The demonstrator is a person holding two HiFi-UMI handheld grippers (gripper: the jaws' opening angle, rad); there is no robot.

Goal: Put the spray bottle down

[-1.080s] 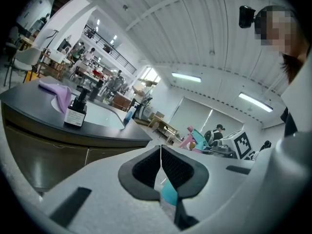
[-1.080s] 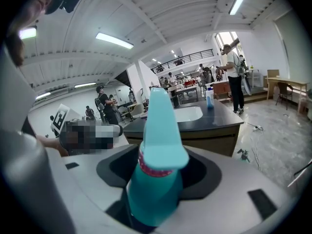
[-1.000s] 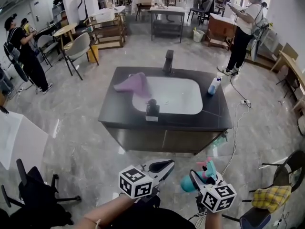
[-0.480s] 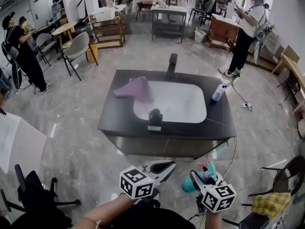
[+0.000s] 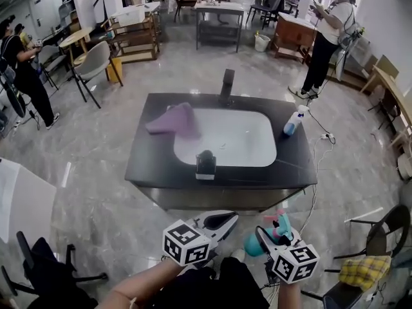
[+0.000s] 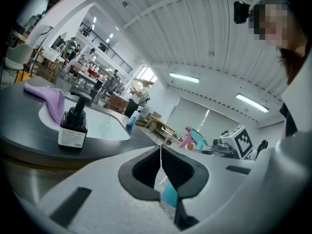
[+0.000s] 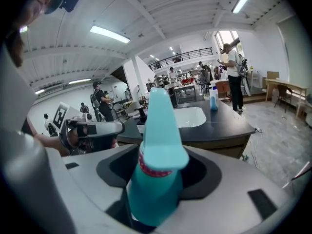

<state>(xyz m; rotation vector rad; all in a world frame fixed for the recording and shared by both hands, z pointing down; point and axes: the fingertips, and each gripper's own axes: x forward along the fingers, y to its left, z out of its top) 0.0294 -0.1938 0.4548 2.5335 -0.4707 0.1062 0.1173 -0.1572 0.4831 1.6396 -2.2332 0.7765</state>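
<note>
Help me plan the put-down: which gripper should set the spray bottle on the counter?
Right: the right gripper is shut on the teal spray bottle, while the left gripper is shut on nothing.

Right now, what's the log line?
right gripper: shut on spray bottle | left gripper: shut | counter: ahead, bottle not down

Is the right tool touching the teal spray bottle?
Touching. The right gripper view shows the right tool clamped on the teal spray bottle, with no gap at either side.
</note>
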